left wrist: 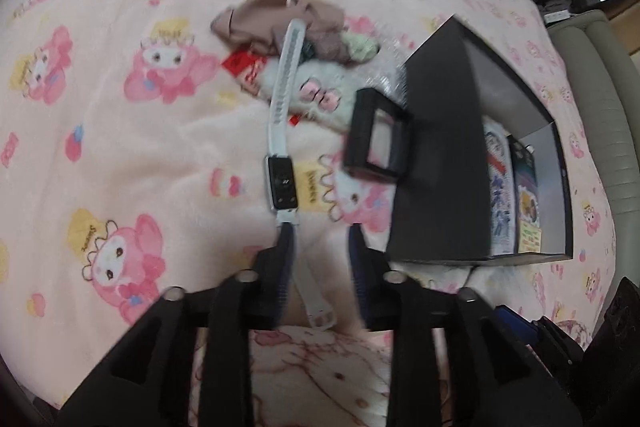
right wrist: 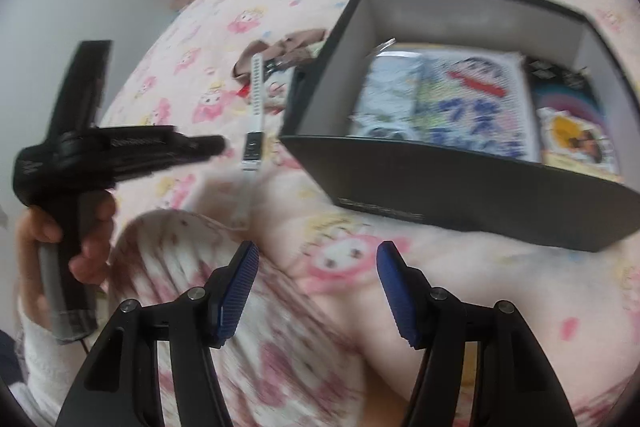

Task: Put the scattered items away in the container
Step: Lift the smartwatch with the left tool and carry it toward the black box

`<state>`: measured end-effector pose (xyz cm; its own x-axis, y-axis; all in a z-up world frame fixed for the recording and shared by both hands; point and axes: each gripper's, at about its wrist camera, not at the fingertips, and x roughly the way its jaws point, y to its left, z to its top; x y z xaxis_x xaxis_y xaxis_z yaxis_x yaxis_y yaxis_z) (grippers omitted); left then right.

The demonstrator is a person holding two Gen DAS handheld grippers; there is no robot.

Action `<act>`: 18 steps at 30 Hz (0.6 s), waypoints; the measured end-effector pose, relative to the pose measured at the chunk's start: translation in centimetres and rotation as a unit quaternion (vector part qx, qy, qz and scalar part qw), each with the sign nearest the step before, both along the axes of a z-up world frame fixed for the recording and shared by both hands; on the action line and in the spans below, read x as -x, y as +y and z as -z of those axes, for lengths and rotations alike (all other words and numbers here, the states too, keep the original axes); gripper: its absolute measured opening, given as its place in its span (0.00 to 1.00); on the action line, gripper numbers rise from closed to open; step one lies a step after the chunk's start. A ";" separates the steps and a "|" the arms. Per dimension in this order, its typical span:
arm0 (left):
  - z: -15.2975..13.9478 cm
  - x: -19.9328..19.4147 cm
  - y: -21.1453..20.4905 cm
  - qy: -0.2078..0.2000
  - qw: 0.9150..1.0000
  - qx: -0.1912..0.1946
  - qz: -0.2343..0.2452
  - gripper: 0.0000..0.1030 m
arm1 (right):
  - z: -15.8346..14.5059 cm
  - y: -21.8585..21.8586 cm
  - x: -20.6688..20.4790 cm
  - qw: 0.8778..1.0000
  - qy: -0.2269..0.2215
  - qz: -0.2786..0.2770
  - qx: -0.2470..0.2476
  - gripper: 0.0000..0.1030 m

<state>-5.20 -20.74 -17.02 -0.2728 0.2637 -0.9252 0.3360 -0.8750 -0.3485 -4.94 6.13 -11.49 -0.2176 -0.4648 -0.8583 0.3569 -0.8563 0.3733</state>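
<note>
My left hand-held gripper (left wrist: 320, 239) stood apart, its pads clear of the white watch (left wrist: 282, 183) lying on the bed (left wrist: 120, 147) beside the black box (right wrist: 460, 179). My right hand-held gripper (right wrist: 316, 259) stood apart, empty.

We see soft, even, fairly bright light with faint shadows and no glare. Both fisheye views are smeared by motion blur, bend strongly at the edges, and darken to black corners.
</note>
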 end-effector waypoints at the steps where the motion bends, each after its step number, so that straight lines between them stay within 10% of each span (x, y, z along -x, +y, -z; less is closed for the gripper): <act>1: 0.8 0.4 -0.1 -0.019 1.000 -0.009 0.009 0.37 | 0.4 -0.6 0.5 1.000 -0.007 -0.003 0.002 0.56; 10: 6.0 2.1 0.0 -0.151 0.986 -0.073 0.025 0.28 | 3.1 -3.9 1.9 0.999 -0.029 -0.017 -0.006 0.56; 12: 5.4 1.8 0.8 -0.144 0.988 -0.050 0.037 0.06 | 3.4 -3.4 1.6 0.999 -0.033 -0.014 -0.008 0.56; 18: 1.6 -1.4 5.5 -0.076 0.993 -0.056 0.077 0.01 | 1.2 -0.3 0.4 1.000 -0.008 0.007 0.002 0.57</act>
